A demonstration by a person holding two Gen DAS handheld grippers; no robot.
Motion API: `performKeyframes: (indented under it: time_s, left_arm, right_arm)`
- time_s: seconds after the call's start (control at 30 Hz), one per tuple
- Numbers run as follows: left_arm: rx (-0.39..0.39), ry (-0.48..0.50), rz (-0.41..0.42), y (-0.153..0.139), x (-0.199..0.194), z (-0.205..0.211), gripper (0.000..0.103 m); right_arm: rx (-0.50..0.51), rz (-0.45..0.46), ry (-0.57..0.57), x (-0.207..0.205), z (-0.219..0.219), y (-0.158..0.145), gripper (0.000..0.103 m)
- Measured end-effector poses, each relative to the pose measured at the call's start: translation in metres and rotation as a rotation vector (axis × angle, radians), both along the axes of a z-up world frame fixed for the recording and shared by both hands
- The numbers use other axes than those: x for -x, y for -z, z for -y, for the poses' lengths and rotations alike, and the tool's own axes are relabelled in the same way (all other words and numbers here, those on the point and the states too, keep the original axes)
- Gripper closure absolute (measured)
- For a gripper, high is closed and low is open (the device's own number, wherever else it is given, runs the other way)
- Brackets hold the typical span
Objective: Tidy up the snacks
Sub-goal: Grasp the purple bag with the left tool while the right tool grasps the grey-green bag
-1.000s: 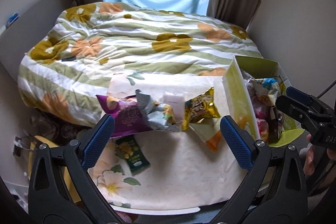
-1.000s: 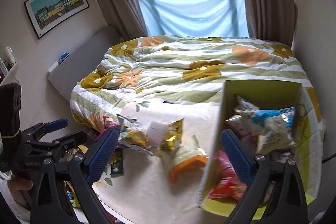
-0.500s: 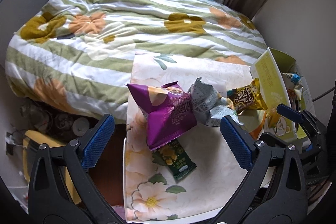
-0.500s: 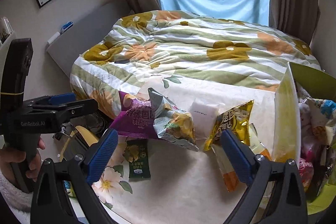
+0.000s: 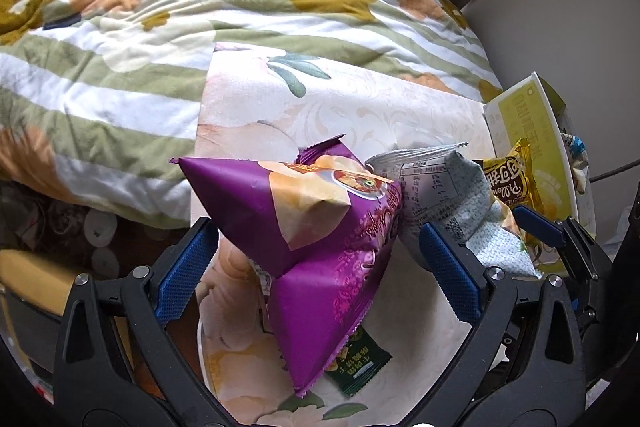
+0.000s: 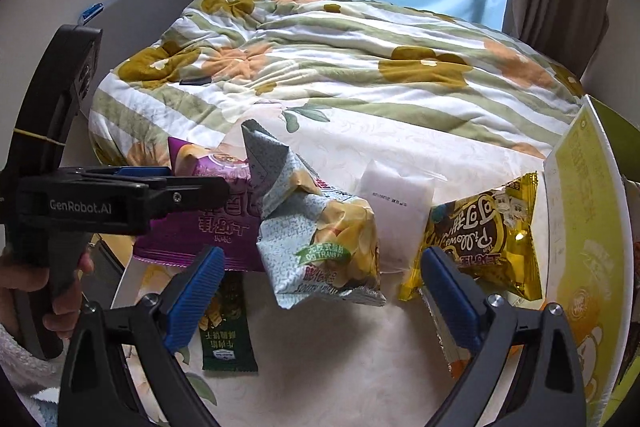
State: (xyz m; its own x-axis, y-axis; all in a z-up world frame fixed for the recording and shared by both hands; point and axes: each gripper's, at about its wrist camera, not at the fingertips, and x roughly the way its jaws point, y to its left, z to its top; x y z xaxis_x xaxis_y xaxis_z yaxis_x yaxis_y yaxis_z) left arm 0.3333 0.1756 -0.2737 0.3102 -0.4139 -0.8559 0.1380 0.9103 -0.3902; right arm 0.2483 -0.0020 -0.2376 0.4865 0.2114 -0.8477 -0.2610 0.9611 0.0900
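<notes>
At the foot of the bed (image 6: 360, 67), on the worktop (image 6: 360, 367) with its pale floral cloth, the snacks lie in a loose row; the purple bag (image 5: 320, 239) sits at the left end, puffed and tilted, with the grey-green chip bag (image 5: 452, 203) leaning against its right side; a small dark green packet (image 6: 226, 327) lies flat, partly tucked under the purple bag; further right a white sachet (image 6: 394, 211) lies behind the chip bag, and the yellow wafer bag (image 6: 484, 239) rests just beside the yellow box (image 6: 584, 227), whose flap stands up at the right edge; more packets show inside the box in the left wrist view. The left gripper (image 5: 320, 267) is spread wide, its blue pads on either side of the purple bag and not pressing it; in the right wrist view it reaches in level from the left, a hand (image 6: 24, 291) on its handle. The right gripper (image 6: 320, 291) is also spread wide, low over the worktop, the chip bag between its fingers and untouched.
</notes>
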Motion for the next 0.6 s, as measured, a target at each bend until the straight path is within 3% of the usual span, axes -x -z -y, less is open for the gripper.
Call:
performKeyframes:
  time_s: [0.13, 0.43, 0.6]
  left_arm:
    - [0.023, 0.008, -0.017, 0.011, -0.006, 0.0, 0.004]
    - [0.058, 0.039, -0.033, 0.017, -0.008, -0.002, 0.036]
    - [0.053, 0.049, -0.024, 0.013, -0.006, -0.003, 0.043]
  right_arm:
    - [0.011, 0.007, -0.027, -0.007, -0.006, 0.006, 0.006]
    - [0.005, -0.001, -0.049, -0.015, -0.013, 0.018, 0.011]
    - [0.004, -0.013, -0.054, -0.017, -0.014, 0.022, 0.017]
